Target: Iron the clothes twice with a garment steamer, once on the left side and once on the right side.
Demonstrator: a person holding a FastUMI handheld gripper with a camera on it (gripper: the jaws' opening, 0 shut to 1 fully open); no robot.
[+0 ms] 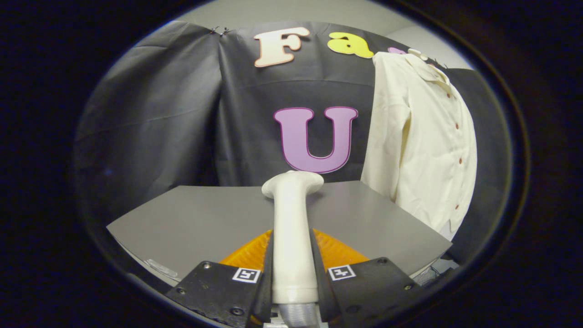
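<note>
Gripper [292, 273] clamped on one garment steamer [291, 228], both fingers pressing its white handle. Steamer runs straight ahead, its flared head over a grey table [191, 218]. Orange object [337, 250] under the fingers, identity unclear. Beyond, right of the table: one cream button-front shirt [419, 136] hanging against the wall.

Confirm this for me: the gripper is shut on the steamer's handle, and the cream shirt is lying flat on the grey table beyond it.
Not quite. In the gripper view the shirt hangs upright against the black cloth wall at the table's far right corner, not lying flat on it. The rest holds: the gripper has both jaws pressed on the steamer's handle.
</note>
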